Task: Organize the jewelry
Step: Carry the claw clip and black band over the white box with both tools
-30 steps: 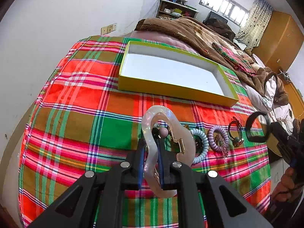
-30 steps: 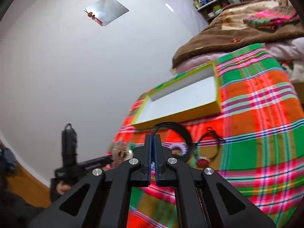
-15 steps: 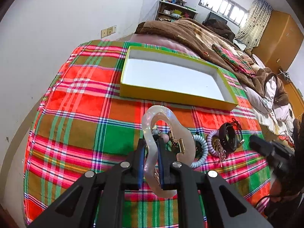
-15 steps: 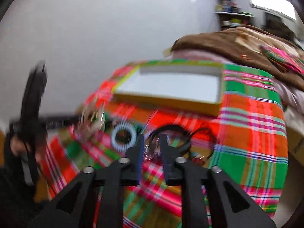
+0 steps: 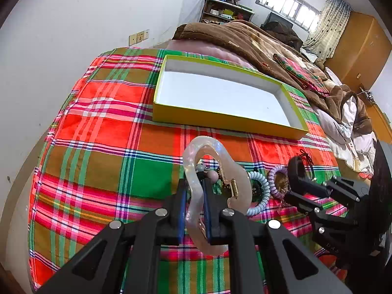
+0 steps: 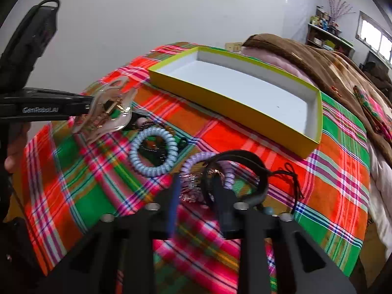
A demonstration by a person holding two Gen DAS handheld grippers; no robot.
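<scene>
My left gripper [image 5: 193, 210] is shut on a pearly white hair claw clip [image 5: 215, 169], held above the plaid cloth; the clip also shows in the right wrist view [image 6: 110, 110]. My right gripper [image 6: 196, 196] is open and low over the jewelry pile: a black band [image 6: 245, 161] loops around its right finger, and a purple coil tie [image 6: 196, 161] and a gold chain piece [image 6: 191, 186] lie between the fingers. A blue coil tie [image 6: 153, 152] lies left of them. The yellow box [image 5: 220, 120] with a white inside stands empty behind.
A black cord tie [image 6: 291, 176] lies right of the black band. The bed wears a red, green and orange plaid cloth [image 5: 98, 152]. A brown blanket [image 5: 245, 36] is heaped behind the box. A white wall runs along the left side.
My right gripper has opened, let the black band down and dropped low over the jewelry pile. My left gripper still holds the claw clip and has barely moved.
</scene>
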